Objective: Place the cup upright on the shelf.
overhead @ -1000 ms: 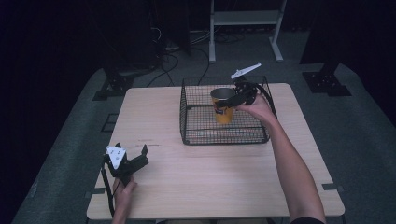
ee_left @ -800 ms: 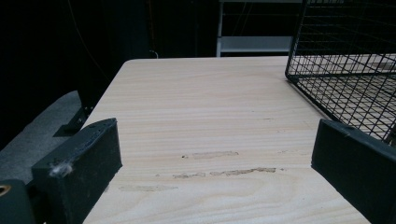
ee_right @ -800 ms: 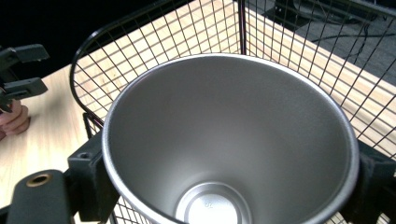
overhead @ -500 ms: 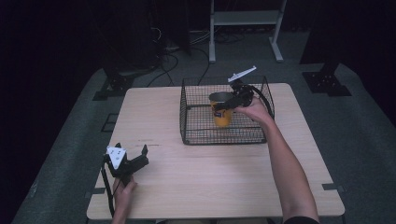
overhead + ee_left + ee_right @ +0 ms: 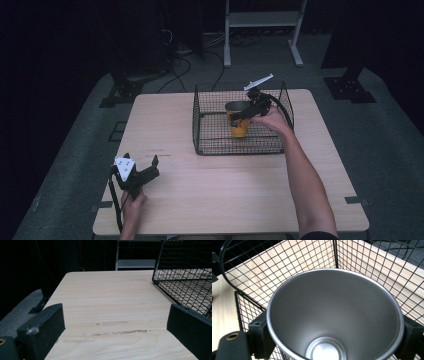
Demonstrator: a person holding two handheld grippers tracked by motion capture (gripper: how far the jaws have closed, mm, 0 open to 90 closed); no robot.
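Observation:
An orange cup (image 5: 239, 123) with a bare steel inside (image 5: 334, 312) is in the black wire basket (image 5: 210, 146), toward its right half. My right gripper (image 5: 240, 113) reaches in over the basket's right wall and is shut on the cup, one jaw on each side just under the rim. In the right gripper view my right gripper (image 5: 334, 338) has the cup's mouth open toward the camera and nothing inside. Whether the cup's base touches the basket floor is hidden. My left gripper (image 5: 140, 160) rests open on the table's front left corner, its jaws wide apart over bare wood (image 5: 115, 325).
The basket's near left corner (image 5: 175, 282) stands right of and beyond the left gripper. The wooden table (image 5: 225, 195) is bare between the basket and its front edge. A white shelf frame (image 5: 262, 22) and cables lie on the floor behind the table.
The right hand has shifted slightly left, and the cup has sunk a little lower in the basket. The left gripper has not moved.

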